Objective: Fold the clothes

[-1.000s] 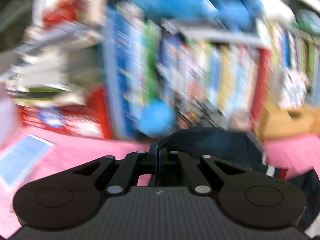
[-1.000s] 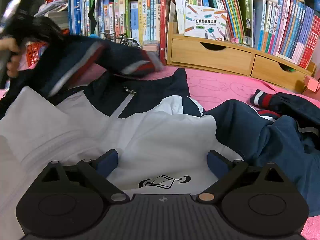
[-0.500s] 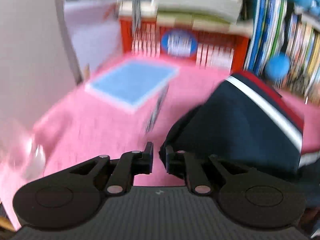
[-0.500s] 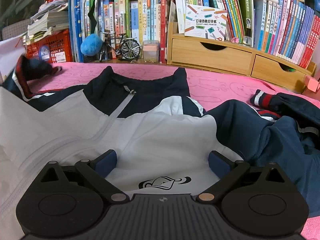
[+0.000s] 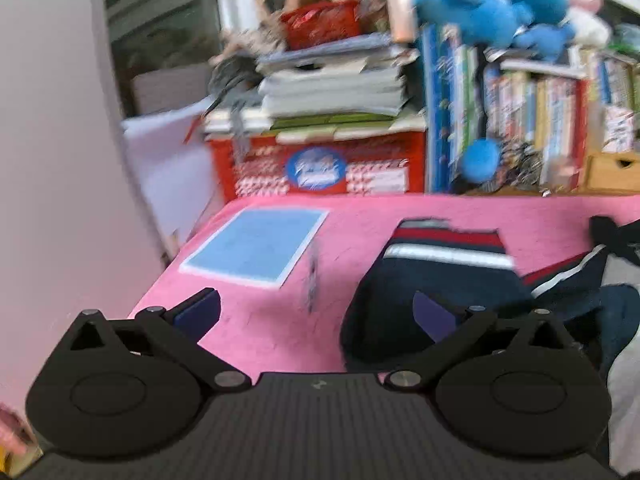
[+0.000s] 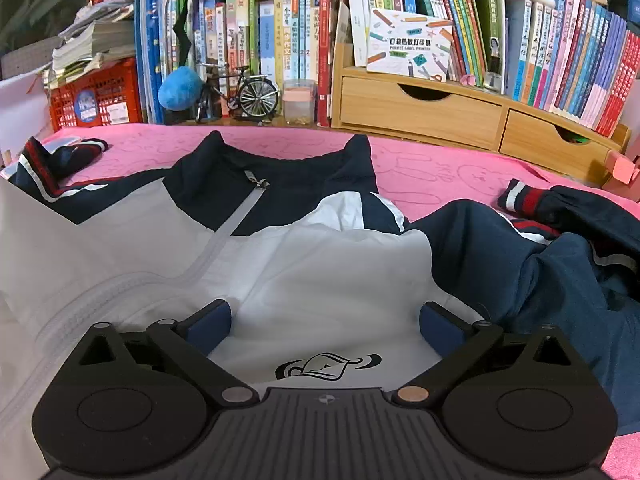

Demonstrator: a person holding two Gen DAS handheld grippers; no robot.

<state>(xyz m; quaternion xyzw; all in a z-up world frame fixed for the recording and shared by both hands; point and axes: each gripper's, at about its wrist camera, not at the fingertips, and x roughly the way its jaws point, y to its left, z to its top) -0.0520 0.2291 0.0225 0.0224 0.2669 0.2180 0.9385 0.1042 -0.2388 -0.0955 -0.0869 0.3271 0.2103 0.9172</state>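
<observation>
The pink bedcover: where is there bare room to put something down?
Bare pink bedcover lies between the jacket collar and the wooden drawers, and between the blue sheet and the sleeve cuff. The right side is crowded with dark clothes.

Crowded bookshelves (image 6: 280,32) behind pink-covered table (image 6: 440,172).

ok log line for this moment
left hand-held gripper: open, empty | right hand-held gripper: open, over jacket | sleeve: on pink cloth
</observation>
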